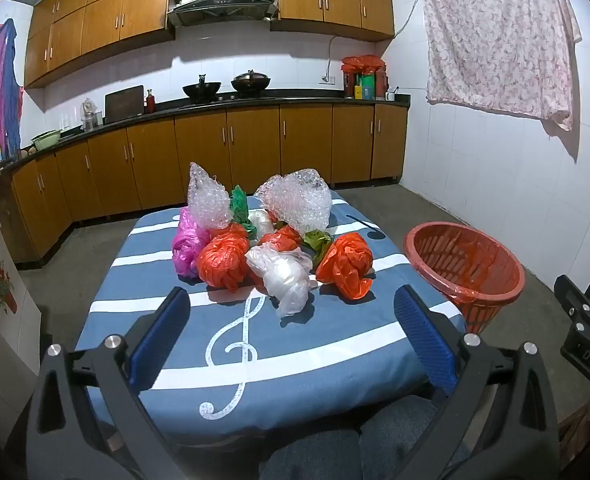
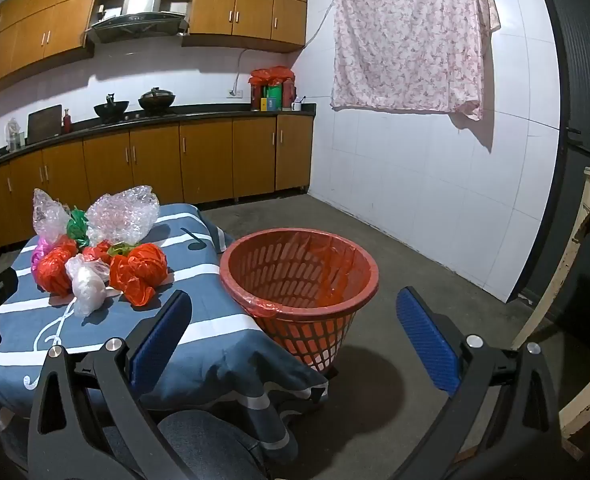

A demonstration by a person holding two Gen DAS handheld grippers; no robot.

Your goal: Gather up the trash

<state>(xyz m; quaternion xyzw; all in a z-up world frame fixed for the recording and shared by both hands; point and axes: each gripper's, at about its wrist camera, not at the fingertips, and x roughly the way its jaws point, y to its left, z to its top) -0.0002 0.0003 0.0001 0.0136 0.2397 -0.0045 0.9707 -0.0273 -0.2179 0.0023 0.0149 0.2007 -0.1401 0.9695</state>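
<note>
A low table (image 1: pixel 335 360) covered with a blue cloth with white stripes and a treble clef stands in a kitchen. On its far half sits a pile of crumpled plastic bags (image 1: pixel 271 248): orange, pink, green and clear ones, with two wads of bubble wrap (image 1: pixel 295 200) at the back. To the right of the table, on the concrete floor, stands a red basket (image 2: pixel 299 280) lined with an orange bag, tilted slightly toward the table and touching the hanging cloth. The left gripper (image 1: pixel 291 308) hovers over the near part of the table, jaws spread wide, nothing between them. The right gripper (image 2: pixel 295 312) hangs near the basket's near rim, jaws also wide and empty. A floral sheet (image 2: pixel 411 36) hangs on the white wall at right
</note>
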